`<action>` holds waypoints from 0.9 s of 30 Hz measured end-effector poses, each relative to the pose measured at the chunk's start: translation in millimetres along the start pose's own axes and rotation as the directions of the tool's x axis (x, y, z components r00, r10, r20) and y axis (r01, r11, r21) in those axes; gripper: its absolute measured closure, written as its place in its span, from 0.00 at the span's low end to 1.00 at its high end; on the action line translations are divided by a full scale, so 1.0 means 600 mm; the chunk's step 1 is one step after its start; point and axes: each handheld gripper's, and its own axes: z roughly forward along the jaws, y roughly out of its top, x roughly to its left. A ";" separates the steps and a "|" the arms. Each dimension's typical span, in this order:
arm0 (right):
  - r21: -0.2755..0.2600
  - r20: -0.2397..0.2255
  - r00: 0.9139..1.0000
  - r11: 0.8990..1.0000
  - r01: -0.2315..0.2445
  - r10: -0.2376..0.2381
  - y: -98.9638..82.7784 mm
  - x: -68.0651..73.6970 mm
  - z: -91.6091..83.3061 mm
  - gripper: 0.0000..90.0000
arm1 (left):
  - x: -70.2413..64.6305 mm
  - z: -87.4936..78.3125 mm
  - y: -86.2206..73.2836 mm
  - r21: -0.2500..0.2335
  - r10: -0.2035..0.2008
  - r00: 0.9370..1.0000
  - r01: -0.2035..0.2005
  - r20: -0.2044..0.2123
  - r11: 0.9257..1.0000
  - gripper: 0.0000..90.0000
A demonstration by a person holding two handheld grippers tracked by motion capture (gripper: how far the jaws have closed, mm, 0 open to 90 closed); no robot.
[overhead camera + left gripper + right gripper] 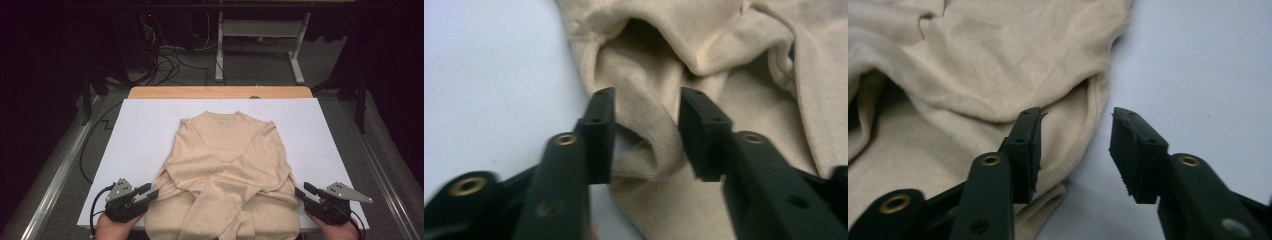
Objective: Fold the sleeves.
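Beige sweater (227, 175) spread flat mid-table (140, 125), sleeves crossed. Left hand-held gripper (152, 194) at its near left hem, right hand-held gripper (299, 193) at near right hem, both part-open, gripping nothing.

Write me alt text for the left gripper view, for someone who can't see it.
The left gripper hovers with its two black jaws apart around a ribbed fold at the edge of a beige sweater, the pads not pressing on it. The sweater lies rumpled on a white table surface, which shows at the picture's left.
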 end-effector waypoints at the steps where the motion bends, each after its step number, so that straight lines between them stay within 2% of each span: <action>1: -0.011 -0.001 1.000 1.000 -0.008 0.008 0.002 -0.001 -0.001 0.59 | 0.002 -0.002 0.002 -0.016 -0.008 1.000 0.008 -0.002 1.000 0.60; 4: -0.040 -0.003 1.000 0.999 -0.021 0.020 0.011 -0.003 0.002 0.52 | 0.008 -0.006 0.013 -0.046 -0.016 1.000 0.016 -0.016 0.999 0.54; 7: -0.069 0.000 1.000 0.997 -0.019 0.019 0.021 -0.005 0.008 0.45 | 0.011 -0.009 0.021 -0.072 -0.018 1.000 0.017 -0.017 0.997 0.54; 9: -0.081 0.007 1.000 0.997 -0.016 0.017 0.028 -0.006 0.014 0.40 | 0.012 -0.008 0.025 -0.080 -0.018 0.999 0.016 -0.027 0.997 0.48; 14: -0.083 0.017 1.000 0.996 -0.013 0.015 0.032 -0.006 0.022 0.32 | 0.018 0.002 0.031 -0.088 -0.039 0.999 0.037 -0.022 0.995 0.48; 19: -0.088 0.030 0.999 0.996 -0.014 0.016 0.034 -0.009 0.025 0.26 | 0.023 0.010 0.043 -0.087 -0.039 0.999 0.037 -0.021 0.996 0.48; 21: -0.095 0.033 0.999 0.995 -0.013 0.016 0.037 -0.011 0.025 0.24 | 0.025 0.014 0.051 -0.082 -0.041 0.999 0.038 -0.029 0.996 0.42; 27: -0.105 0.028 1.000 0.994 -0.011 0.014 0.053 -0.015 0.034 0.17 | 0.033 0.023 0.084 -0.097 -0.032 0.998 0.028 -0.045 0.995 0.39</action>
